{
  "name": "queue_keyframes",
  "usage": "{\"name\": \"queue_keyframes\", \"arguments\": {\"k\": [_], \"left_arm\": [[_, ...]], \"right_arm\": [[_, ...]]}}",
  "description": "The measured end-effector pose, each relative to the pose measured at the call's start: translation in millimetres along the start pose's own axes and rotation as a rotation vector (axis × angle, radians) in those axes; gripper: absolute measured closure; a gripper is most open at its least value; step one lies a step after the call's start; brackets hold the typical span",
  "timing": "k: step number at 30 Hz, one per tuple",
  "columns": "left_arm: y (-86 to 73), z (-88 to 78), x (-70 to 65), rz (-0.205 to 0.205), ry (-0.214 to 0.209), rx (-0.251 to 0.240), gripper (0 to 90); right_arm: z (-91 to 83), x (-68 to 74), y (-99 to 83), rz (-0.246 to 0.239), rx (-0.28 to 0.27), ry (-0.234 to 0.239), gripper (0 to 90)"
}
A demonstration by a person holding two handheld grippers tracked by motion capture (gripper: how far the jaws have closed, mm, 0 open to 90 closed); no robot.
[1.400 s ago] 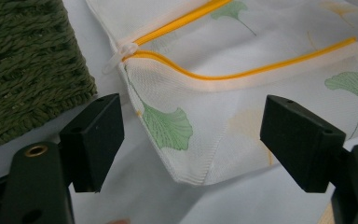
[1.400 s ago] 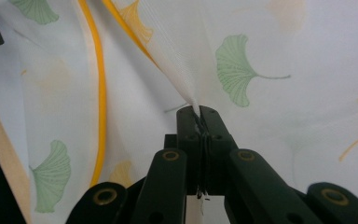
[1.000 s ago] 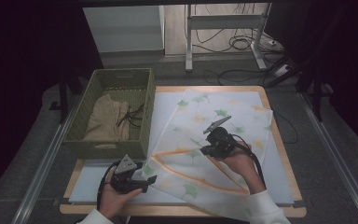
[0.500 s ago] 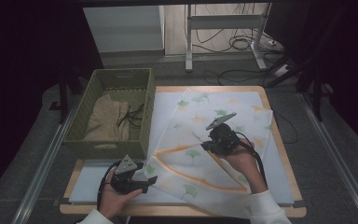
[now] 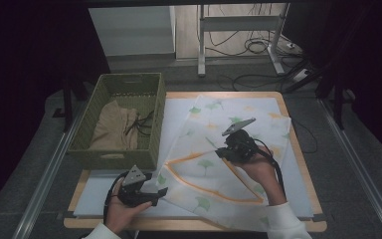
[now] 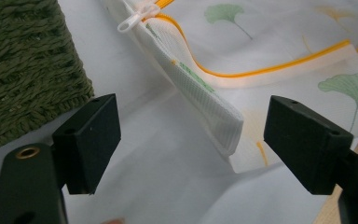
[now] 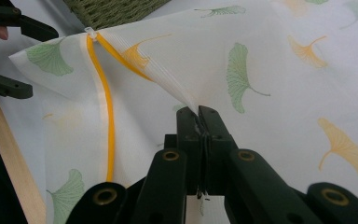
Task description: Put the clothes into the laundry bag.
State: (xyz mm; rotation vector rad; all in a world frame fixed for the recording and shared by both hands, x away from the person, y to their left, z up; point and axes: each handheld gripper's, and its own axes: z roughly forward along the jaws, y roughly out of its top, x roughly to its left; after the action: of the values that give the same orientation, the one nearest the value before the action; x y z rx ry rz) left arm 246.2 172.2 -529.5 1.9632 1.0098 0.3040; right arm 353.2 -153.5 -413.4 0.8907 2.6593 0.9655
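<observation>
Bag: white mesh laundry bag with green and orange leaf prints and an orange zipper (image 5: 214, 164) is lying flat on the white mat on the wooden table (image 5: 298, 149), just beside the green woven basket (image 5: 154, 124).
Right gripper: right gripper (image 7: 199, 114) is pinching a fold of the top mesh layer, its jaws pressed together on the cloth, and it is lifting that layer into a little tent.
Why lifting: this is probably pulling the bag's mouth open along the zipper, so something can go in.
Left gripper: left gripper (image 6: 191, 135) is sitting low at the near-left corner of the bag, jaws spread wide, with the bag's white mesh edge (image 6: 205, 98) between them but not touched.
Why waiting there: it is likely getting ready to grab the lower edge and hold it down.
Zipper pull: small white plastic zipper pull (image 6: 137, 16) is resting at the end of the orange zipper, near the basket.
Basket: tan folded cloth (image 5: 112, 129) and thin dark cords (image 5: 140, 124) are lying inside the basket, maybe waiting for the bag.
</observation>
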Motion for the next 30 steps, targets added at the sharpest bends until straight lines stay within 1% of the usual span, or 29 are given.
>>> {"name": "queue_keyframes", "arguments": {"k": [2, 5, 8, 15, 20, 23, 25, 29, 30], "left_arm": [[0.3, -0.9, -2.0, 0.003, -0.001, -0.003, 17.2], [2.2, -3.4, -7.5, 0.027, 0.004, -0.007, 16.1], [4.9, -6.3, -12.5, 0.043, 0.007, -0.015, 15.3], [12.4, -14.1, -19.6, 0.043, -0.005, -0.03, 13.5], [17.0, -26.1, -25.7, 0.036, -0.011, -0.042, 13.2], [18.9, -30.6, -27.2, 0.037, -0.008, -0.049, 13.0], [22.8, -35.9, -28.9, 0.04, 0.005, -0.066, 12.8], [27.4, -38.8, -28.0, 0.038, 0.008, -0.076, 12.4], [30.3, -39.8, -26.0, 0.035, 0.012, -0.079, 12.5]], "right_arm": [[0.6, -0.3, 0.1, -0.002, 0.002, 0.002, 86.5], [1.4, -1.0, -0.2, -0.003, 0.007, 0.008, 86.5], [2.2, -3.1, -1.4, -0.001, 0.01, 0.013, 86.5], [3.3, -7.1, -3.9, 0.001, 0.016, 0.023, 86.5], [7.0, -11.6, -6.8, 0.008, 0.027, 0.036, 86.5], [8.1, -11.4, -6.9, 0.008, 0.03, 0.04, 86.5], [8.1, -11.3, -6.5, 0.005, 0.029, 0.041, 86.5], [6.8, -11.7, -6.2, 0.005, 0.028, 0.037, 86.5], [6.1, -12.0, -6.1, 0.006, 0.026, 0.036, 86.5]]}}
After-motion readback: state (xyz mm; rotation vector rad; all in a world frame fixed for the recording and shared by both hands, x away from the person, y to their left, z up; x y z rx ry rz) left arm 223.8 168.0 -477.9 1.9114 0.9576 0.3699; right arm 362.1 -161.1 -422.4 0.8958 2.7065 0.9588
